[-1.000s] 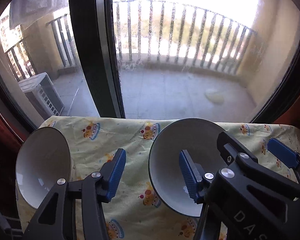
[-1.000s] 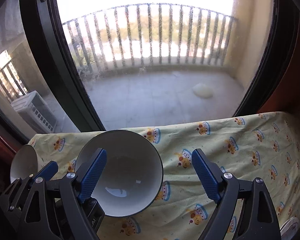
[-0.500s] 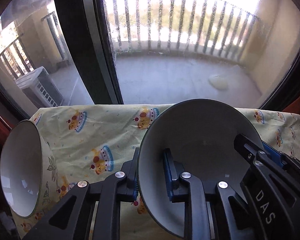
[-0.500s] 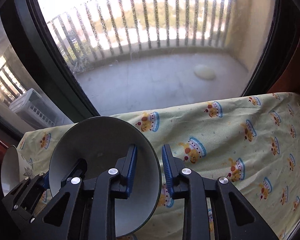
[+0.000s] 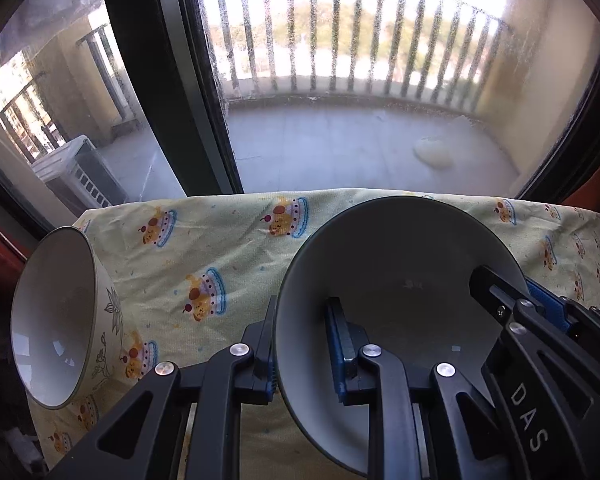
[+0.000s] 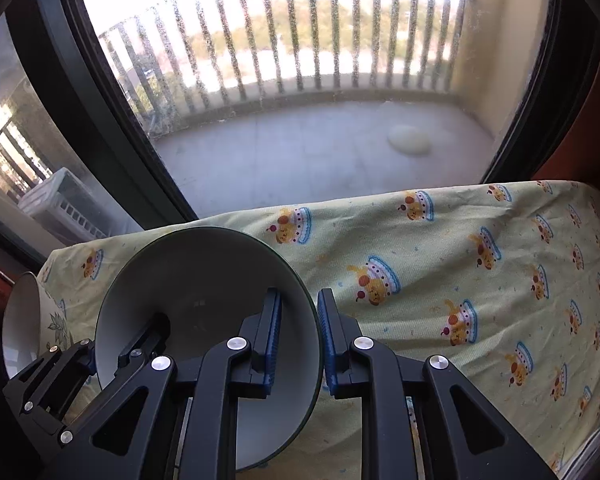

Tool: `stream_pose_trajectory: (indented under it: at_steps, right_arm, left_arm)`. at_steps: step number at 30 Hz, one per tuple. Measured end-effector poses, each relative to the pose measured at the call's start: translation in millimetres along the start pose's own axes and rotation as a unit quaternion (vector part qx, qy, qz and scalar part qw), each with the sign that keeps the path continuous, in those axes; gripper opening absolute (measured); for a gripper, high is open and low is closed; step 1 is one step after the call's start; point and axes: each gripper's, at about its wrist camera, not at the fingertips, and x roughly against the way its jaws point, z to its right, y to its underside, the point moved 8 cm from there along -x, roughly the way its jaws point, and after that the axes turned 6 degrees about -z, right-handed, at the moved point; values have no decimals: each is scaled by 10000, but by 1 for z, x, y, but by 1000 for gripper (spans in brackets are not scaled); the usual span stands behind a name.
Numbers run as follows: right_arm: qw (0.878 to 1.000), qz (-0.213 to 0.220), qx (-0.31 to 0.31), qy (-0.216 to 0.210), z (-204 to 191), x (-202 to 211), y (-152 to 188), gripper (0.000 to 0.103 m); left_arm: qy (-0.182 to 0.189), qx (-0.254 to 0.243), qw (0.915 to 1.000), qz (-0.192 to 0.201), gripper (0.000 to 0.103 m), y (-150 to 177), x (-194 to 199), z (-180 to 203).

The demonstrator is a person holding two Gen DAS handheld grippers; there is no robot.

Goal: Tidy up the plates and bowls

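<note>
Both grippers pinched the rim of the grey bowl (image 5: 400,292): the left gripper (image 5: 306,354) and right gripper (image 6: 298,338) were nearly closed on opposite sides. It seemed a lifting step; next, carry it level into the patterned bowl (image 5: 56,320), which stood just beside on the cloth (image 5: 220,240).

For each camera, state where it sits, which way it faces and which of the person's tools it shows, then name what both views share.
Left wrist: sits on the left tool, facing the balcony window across the tablecloth; its fingers pinch the plain bowl rim; the right tool shows too.
Right wrist: sits on the right tool, facing likewise, clamping the opposite rim; the left tool shows.
Shared: plain bowl, floral bowl, tablecloth, window.
</note>
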Motion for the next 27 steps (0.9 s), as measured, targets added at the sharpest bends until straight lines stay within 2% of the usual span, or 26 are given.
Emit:
stream_pose_trajectory:
  at_steps: [9,27]
  right_arm:
    - [10000,-14,7,-8,9,29,22,22]
    - [9990,302,234,-231,34,124,63,22]
  left_arm:
    - [27,53,10000,-22,19,22,27,5]
    - [-164,202,9985,490,19,75,123,25]
